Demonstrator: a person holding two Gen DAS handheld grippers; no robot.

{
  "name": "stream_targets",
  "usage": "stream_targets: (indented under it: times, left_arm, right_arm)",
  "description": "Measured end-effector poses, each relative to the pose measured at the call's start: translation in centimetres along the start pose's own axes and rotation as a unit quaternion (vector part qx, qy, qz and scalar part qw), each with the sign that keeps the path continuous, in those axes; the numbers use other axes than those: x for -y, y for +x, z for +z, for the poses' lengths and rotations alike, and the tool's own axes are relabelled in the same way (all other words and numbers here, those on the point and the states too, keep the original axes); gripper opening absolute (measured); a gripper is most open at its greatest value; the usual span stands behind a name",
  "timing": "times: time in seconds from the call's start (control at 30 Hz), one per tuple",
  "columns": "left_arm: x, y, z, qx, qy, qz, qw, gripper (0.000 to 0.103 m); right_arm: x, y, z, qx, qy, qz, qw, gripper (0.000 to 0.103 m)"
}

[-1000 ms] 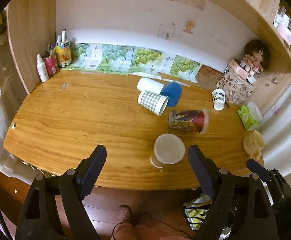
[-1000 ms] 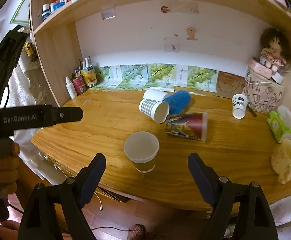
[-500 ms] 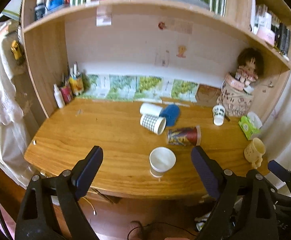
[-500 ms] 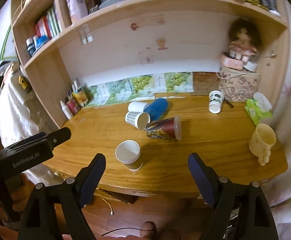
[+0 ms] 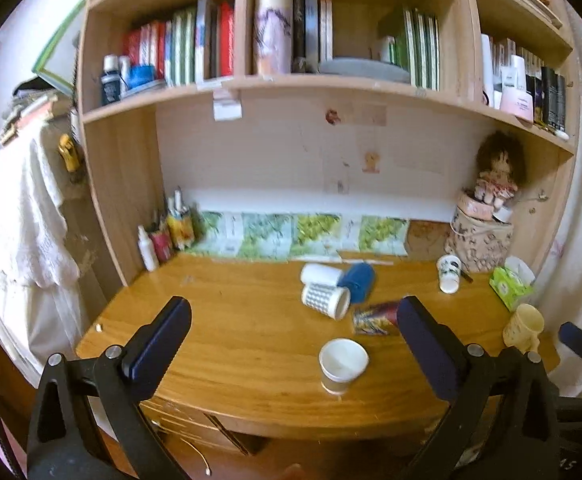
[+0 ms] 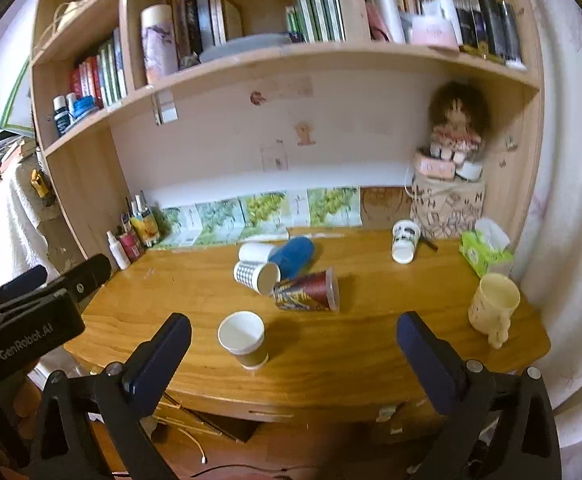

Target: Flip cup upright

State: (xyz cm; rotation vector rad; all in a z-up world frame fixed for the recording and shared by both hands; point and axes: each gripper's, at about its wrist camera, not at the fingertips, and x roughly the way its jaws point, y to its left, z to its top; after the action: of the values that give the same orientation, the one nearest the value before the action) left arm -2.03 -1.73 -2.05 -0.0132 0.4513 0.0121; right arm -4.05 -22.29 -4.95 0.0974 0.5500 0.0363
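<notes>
A brown paper cup (image 5: 343, 365) stands upright near the desk's front edge; it also shows in the right wrist view (image 6: 244, 338). Behind it several cups lie on their sides: a checked cup (image 5: 325, 300), a white cup (image 5: 321, 274), a blue cup (image 5: 358, 282) and a red patterned cup (image 6: 307, 290). A small white cup (image 6: 405, 240) stands upside down at the back right. My left gripper (image 5: 291, 338) is open and empty, held back from the desk. My right gripper (image 6: 293, 354) is open and empty too.
The wooden desk (image 5: 231, 332) sits under bookshelves. Bottles (image 5: 163, 236) stand at the back left. A patterned box with a doll (image 6: 447, 200), a green tissue pack (image 6: 485, 252) and a cream mug (image 6: 493, 306) are at the right.
Both grippers have pulled back and up from the desk, so the cups look smaller and the bookshelves have come into view. The cups have not moved.
</notes>
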Motion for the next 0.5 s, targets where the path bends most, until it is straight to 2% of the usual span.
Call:
stream_targets:
  times: [0.27, 0.5]
  left_arm:
    - [-0.2, -1.2, 0.0, 0.037, 0.004, 0.002, 0.9993, 0.103]
    - [-0.2, -1.6, -0.1, 0.041, 0.006, -0.005, 0.9991, 0.103]
  right_arm:
    - [-0.5, -1.2, 0.1, 0.04, -0.006, -0.005, 0.999, 0.103]
    - [-0.7, -2.1, -0.2, 0.054, -0.005, -0.005, 0.998, 0.103]
